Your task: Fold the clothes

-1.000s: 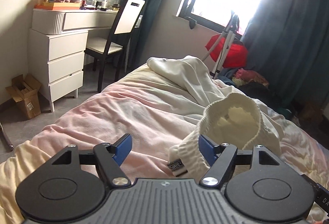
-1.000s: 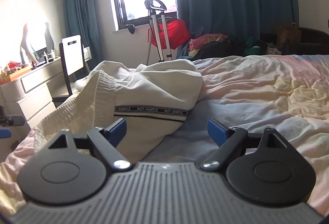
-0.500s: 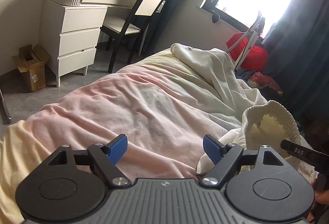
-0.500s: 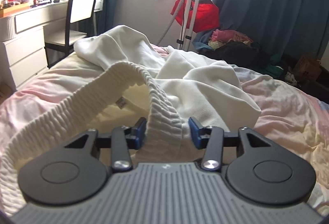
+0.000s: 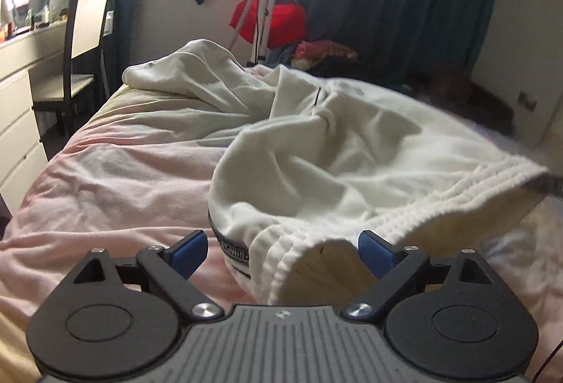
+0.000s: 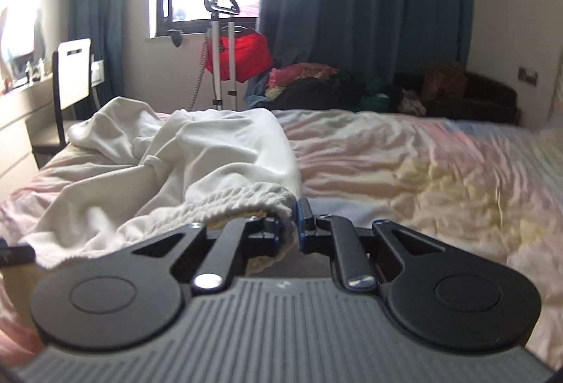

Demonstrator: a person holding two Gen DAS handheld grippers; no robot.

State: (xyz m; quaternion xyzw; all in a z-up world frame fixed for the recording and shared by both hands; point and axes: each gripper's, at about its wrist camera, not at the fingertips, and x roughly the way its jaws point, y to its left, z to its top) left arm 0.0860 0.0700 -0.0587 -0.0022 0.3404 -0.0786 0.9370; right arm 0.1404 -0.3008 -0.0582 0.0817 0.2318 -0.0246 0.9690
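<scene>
A white garment (image 5: 352, 154) with a ribbed elastic waistband (image 5: 440, 207) lies crumpled on the pink and yellow bed (image 5: 123, 179). My left gripper (image 5: 281, 253) is open and its jaws are still opening. The near end of the waistband sits between its blue pads (image 5: 188, 251), which do not press on it. In the right wrist view the garment (image 6: 211, 154) stretches off to the left. My right gripper (image 6: 289, 228) is closing, with its pads clamped on the other end of the waistband (image 6: 228, 200), which it holds just above the bed (image 6: 422, 165).
A chair (image 5: 88, 31) and white drawers (image 5: 17, 108) stand left of the bed. A steamer stand with a red item (image 6: 225, 49) is under the window. A clothes pile (image 6: 316, 80) and a dark sofa (image 6: 475, 91) lie past the bed's far edge.
The right gripper has shut on the waistband and drawn it taut to the right. The left gripper has swung round to the garment, so the waistband's near end now lies between its fingers.
</scene>
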